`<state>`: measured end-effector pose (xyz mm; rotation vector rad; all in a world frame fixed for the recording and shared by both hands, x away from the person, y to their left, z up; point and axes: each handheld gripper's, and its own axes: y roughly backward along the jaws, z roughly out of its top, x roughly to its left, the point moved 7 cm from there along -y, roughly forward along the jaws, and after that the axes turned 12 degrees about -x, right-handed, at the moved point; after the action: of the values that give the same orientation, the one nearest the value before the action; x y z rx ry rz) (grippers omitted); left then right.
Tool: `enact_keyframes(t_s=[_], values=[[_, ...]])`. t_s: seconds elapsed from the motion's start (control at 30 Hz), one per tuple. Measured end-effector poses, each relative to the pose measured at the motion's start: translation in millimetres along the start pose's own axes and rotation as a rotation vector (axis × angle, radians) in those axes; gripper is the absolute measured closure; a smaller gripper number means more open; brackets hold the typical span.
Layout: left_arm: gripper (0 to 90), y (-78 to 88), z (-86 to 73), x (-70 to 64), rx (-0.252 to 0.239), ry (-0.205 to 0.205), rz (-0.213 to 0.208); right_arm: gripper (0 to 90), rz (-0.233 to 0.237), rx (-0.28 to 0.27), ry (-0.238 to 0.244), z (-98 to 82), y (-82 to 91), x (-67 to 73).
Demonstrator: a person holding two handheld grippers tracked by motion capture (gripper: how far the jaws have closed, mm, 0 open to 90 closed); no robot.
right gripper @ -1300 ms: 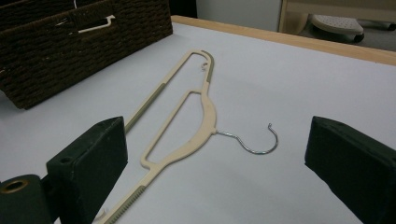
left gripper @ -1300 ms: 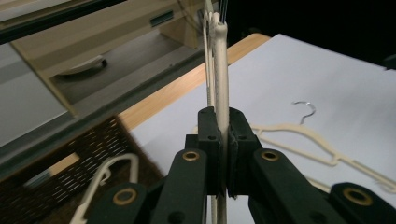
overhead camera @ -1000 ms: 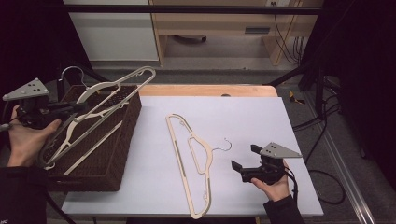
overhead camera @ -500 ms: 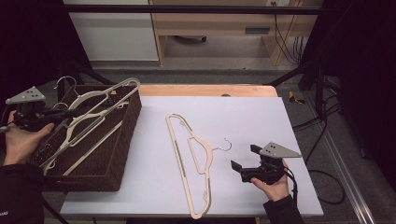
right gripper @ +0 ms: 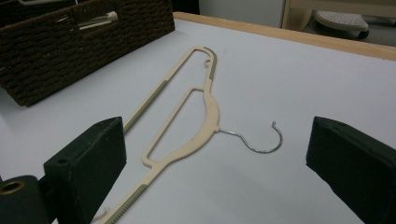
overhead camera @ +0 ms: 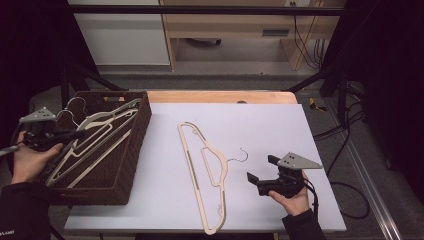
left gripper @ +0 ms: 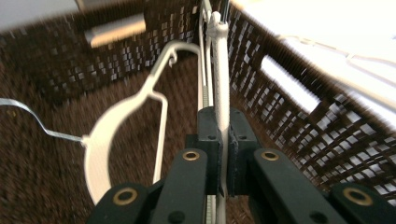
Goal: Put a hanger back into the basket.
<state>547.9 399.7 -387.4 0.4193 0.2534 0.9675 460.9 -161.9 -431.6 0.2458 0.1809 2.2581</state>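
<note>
My left gripper was positioned at 9 o'clock on the work area, over the open top of the brown woven basket. Its jaws were fully closed on the thin edge of a cream plastic hanger, which ran from the pads toward 12 o'clock in the left gripper view, close along the basket's inner wall. In the high view, this held hanger lay tilted inside the basket, its upper end toward 1 o'clock. A second cream hanger rested on the basket floor at 9 o'clock from the jaws, its wire hook pointing toward 9 o'clock. My right gripper rested on the white table surface at 4 o'clock, held in my right hand. Its jaws stood wide apart and held nothing. A third cream hanger lay flat on the table at 6 o'clock, well apart from the basket, its metal hook directed toward the right gripper. In the right gripper view, this hanger lay ahead of the open jaws without contacting either jaw.
</note>
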Motion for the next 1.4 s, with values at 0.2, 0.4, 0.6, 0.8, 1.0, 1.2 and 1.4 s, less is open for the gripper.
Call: enact_keyframes(t_s=[0.2, 0.4, 0.6, 0.8, 1.0, 1.2, 1.4], values=[[86.2, -16.0, -20.9, -0.4, 0.048, 0.04, 0.001, 5.3, 0.0, 0.002, 0.0, 0.2, -0.5, -0.4], [83.6, -14.5, -28.5, 5.3, 0.083, 0.081, 0.067, 5.3, 0.001, 0.003, 0.002, 0.3, -1.9, 1.1], [73.3, 2.8, -17.1, 5.6, 0.031, 0.106, 0.154, 5.3, 0.005, 0.006, 0.005, 0.5, -2.1, 1.2], [59.8, 30.4, 1.8, -6.1, -0.088, 0.092, 0.199, 5.4, 0.001, 0.003, 0.001, 0.8, -3.3, 0.5], [47.9, 48.9, 28.6, -39.6, -0.256, 0.078, 0.16, 5.4, -0.001, 0.0, -0.002, 1.6, -4.1, 2.0], [34.9, 43.8, 40.7, -76.1, -0.34, 0.049, 0.081, 5.4, -0.009, -0.007, -0.012, 2.7, -3.8, 1.7], [18.3, 23.5, 43.8, -124.8, -0.388, 0.014, -0.006, 5.5, -0.004, 0.008, -0.008, 0.5, -5.1, 4.3]])
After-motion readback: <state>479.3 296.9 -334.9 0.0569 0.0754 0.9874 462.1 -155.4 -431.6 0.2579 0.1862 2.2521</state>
